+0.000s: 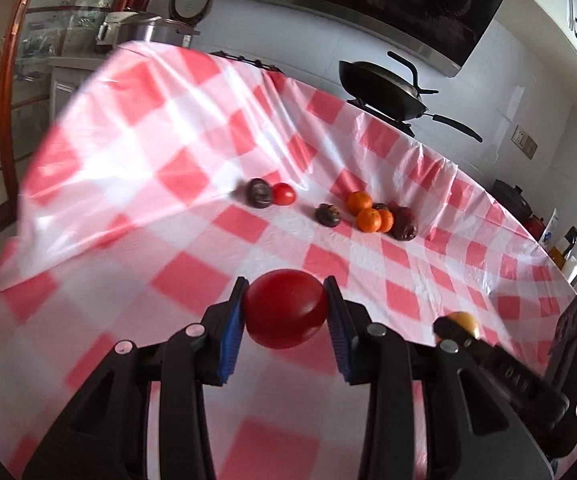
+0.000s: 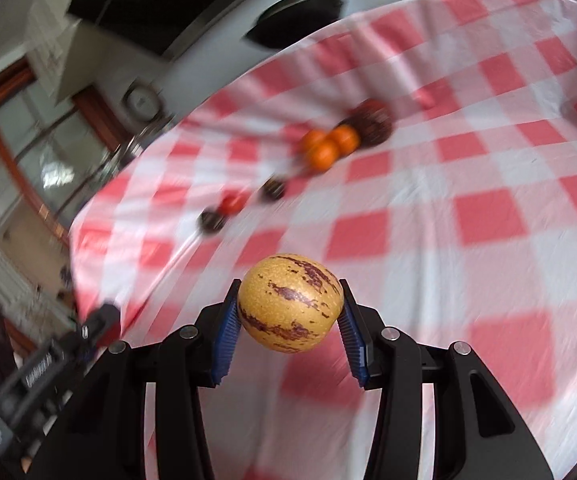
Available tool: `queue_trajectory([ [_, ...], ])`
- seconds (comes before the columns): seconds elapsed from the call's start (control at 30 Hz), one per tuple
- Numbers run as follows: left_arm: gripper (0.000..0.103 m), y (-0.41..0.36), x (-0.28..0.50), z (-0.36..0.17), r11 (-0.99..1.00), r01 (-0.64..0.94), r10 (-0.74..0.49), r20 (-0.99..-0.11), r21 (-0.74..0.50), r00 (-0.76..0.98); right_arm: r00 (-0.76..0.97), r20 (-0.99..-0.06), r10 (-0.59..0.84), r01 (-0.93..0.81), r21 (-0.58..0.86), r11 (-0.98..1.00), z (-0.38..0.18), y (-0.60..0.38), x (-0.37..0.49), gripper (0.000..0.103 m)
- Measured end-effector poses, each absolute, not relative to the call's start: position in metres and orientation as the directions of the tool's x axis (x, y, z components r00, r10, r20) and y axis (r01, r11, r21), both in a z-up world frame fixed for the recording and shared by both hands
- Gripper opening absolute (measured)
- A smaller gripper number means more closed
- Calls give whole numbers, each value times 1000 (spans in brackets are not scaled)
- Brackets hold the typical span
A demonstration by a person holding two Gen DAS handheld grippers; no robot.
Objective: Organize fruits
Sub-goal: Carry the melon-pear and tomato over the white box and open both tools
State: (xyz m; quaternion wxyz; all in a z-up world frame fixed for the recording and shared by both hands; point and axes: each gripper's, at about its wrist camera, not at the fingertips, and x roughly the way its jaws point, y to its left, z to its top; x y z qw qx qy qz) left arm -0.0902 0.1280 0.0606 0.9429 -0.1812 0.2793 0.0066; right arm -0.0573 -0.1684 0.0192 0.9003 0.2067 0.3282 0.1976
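Left wrist view shows our left tool [image 1: 285,312] squeezing a red tomato [image 1: 284,308] above the table [image 1: 428,276], the other fruits [image 1: 368,214] lying ahead and a bit right, while our right tool [image 2: 290,308] squeezes a yellow striped fruit [image 2: 290,302].

Oranges [image 1: 369,213] cluster on the tablecloth [image 1: 168,152], right of a small tomato [image 1: 284,194].

Two tomatoes [image 1: 284,308], three oranges [image 1: 368,220], four dark fruits [image 1: 327,215], one striped melon [image 2: 290,303]
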Motion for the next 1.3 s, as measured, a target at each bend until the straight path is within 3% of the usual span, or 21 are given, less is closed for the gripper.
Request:
queue_trajectory([
  [0.5, 38, 211, -208, 54, 949, -238, 82, -564, -208, 821, 538, -582, 610, -480, 383, 789, 18, -52, -136, 45],
  [0.73, 38, 268, -275, 47, 912, -352, 184, -554, -212, 812, 453, -602, 658, -638, 297, 711, 21, 3, -177, 45],
  [1.1, 38, 367, -336, -22, 800, -560, 268, -705, -217, 656, 213, -691, 690, -914, 109, 391, 0, 107, -280, 45],
  [1.3, 38, 383, -329, -70, 822, -557, 249, -807, -117, 536, 111, -839, 532, -968, 29, 248, -59, 161, -316, 45],
])
